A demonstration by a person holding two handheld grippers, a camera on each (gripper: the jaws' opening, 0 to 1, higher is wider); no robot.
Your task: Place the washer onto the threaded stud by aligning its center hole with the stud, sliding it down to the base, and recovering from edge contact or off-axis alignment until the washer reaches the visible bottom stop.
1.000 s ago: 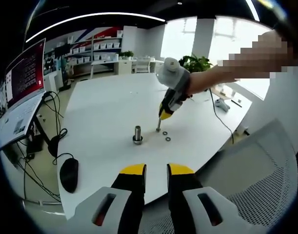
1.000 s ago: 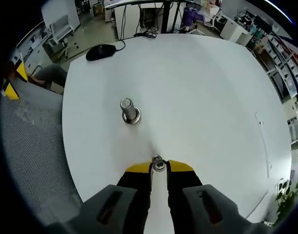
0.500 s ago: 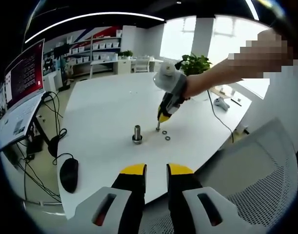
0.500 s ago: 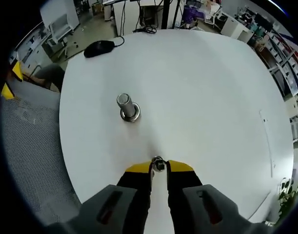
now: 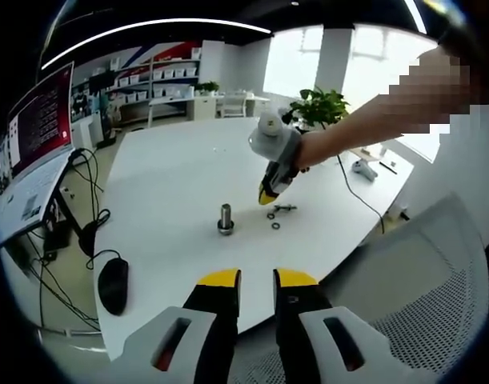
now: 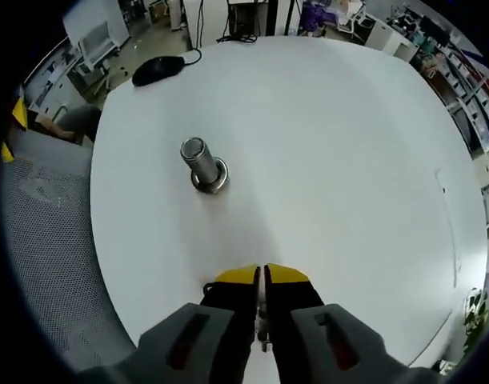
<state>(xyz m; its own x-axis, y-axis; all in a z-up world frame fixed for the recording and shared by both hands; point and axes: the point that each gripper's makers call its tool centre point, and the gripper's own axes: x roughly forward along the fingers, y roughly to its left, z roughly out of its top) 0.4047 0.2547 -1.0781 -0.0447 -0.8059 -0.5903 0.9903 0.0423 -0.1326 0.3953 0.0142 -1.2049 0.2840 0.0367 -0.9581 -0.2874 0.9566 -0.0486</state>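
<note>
Right gripper [image 6: 261, 276]: jaws nearly closed, pinching what we judge is a thin metal washer edge-on, the upright threaded steel stud [image 6: 198, 160] ahead-left. Left gripper [image 5: 256, 278]: jaws narrowly parted, empty. Pick-up looks done; next we carry and centre the hole over the stud.

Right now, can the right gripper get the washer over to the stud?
Probably yes. The right gripper hangs above the table, jaws nearly shut on a thin edge that looks like the washer. The white surface between it and the upright threaded stud lies bare.

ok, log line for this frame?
phase: carry | right tongs: shut on washer, above table | stud: ahead, apart | left tongs: open, empty
</note>
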